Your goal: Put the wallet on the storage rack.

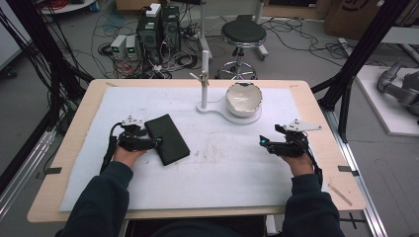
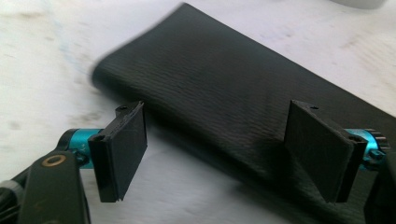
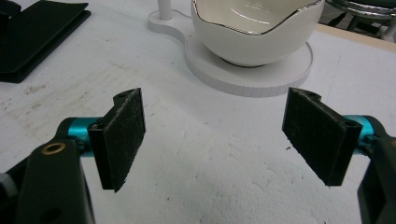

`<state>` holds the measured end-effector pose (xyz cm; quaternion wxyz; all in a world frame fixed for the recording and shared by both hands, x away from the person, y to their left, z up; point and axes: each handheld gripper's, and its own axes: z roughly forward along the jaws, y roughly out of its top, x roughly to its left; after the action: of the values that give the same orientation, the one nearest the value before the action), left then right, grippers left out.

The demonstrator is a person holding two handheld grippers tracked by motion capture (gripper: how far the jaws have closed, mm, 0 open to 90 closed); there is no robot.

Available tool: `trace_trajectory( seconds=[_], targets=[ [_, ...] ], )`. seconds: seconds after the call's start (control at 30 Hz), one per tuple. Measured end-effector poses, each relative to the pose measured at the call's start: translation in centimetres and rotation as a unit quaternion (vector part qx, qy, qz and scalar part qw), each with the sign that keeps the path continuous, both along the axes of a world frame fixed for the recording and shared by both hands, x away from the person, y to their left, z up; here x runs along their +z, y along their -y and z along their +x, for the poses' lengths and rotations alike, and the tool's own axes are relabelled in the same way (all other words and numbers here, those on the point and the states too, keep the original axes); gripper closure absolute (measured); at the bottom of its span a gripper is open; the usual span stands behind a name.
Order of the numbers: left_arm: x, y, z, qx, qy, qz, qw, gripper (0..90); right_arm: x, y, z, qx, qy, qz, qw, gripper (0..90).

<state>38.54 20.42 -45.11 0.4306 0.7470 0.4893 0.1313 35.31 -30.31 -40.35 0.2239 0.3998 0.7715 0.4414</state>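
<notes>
Both forearms enter from the near table edge. Left gripper (image 1: 157, 142) stands spread wide, its jaws straddling the long edge of a black flat case (image 1: 167, 138) lying slantwise on the white mat (image 1: 222, 168). Right gripper (image 1: 262, 142) is equally spread over bare mat, with open room all round. Its own view shows the white bowl (image 3: 256, 32) seated on a white stand base (image 3: 261, 77) ahead; the left gripper view shows the case's ribbed texture.
</notes>
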Motion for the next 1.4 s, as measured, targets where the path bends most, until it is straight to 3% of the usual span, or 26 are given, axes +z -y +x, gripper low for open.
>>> trace_trajectory(
  seconds=[0.1, 0.3, 0.4, 0.5, 0.7, 0.93, 1.03, 1.1, 1.13, 1.2, 1.23, 1.33, 1.4],
  targets=[
    [-0.1, 0.4, -0.2, 0.001, -0.015, -0.011, 0.9998, 17.5, 0.0, -0.1, 0.0, 0.002, 0.001, -0.002, 1.0, 21.6],
    [-0.2, 2.0, -0.8, -0.017, -0.012, -0.003, 0.9998, 16.7, 0.1, 0.0, -0.1, 0.004, 0.001, 0.001, 1.0, 21.7],
    [-0.2, 2.1, -0.8, -0.018, -0.014, -0.009, 0.9997, 18.8, 0.0, -0.1, 0.0, 0.005, -0.001, 0.0, 1.0, 21.7],
    [-0.2, 2.1, -0.8, -0.032, -0.019, -0.042, 0.9984, 36.6, 0.0, -0.2, 0.0, 0.008, -0.001, -0.003, 1.0, 21.8],
    [0.0, 3.4, -1.1, -0.055, -0.015, -0.064, 0.9963, 66.1, 0.0, -0.1, 0.1, 0.008, -0.001, 0.0, 1.0, 21.9],
    [0.2, 4.3, -1.5, -0.089, -0.002, -0.076, 0.9931, 78.2, 0.0, 0.1, 0.1, 0.005, -0.006, 0.005, 1.0, 21.9],
    [0.4, 4.6, -1.7, -0.102, -0.001, -0.08, 0.9915, 78.1, 0.0, 0.1, 0.0, 0.006, -0.005, 0.004, 1.0, 21.9],
    [0.4, 4.9, -1.8, -0.102, -0.003, -0.047, 0.9937, 74.9, 0.0, 0.0, 0.0, 0.007, -0.005, 0.003, 1.0, 22.0],
    [0.3, 4.9, -1.8, -0.102, -0.001, -0.044, 0.9939, 73.1, 0.0, 0.0, 0.1, 0.008, -0.004, 0.003, 1.0, 22.6],
    [0.4, 4.9, -1.8, -0.078, -0.016, -0.029, 0.9964, 52.6, 0.0, 0.0, 0.0, 0.009, -0.003, 0.004, 0.9999, 22.8],
    [0.4, 4.9, -1.9, -0.075, -0.025, -0.028, 0.9965, 41.6, 0.0, 0.0, 0.0, 0.009, -0.004, 0.005, 0.9999, 22.9],
    [0.2, 4.7, -2.6, -0.083, -0.042, -0.033, 0.9951, 33.1, 0.0, 0.1, 0.0, 0.01, -0.004, 0.007, 0.9999, 23.0],
    [0.0, 4.8, -3.2, -0.084, -0.036, -0.037, 0.9951, 30.4, 0.0, 0.1, 0.0, 0.009, -0.005, 0.009, 0.9999, 23.0]
  ],
)
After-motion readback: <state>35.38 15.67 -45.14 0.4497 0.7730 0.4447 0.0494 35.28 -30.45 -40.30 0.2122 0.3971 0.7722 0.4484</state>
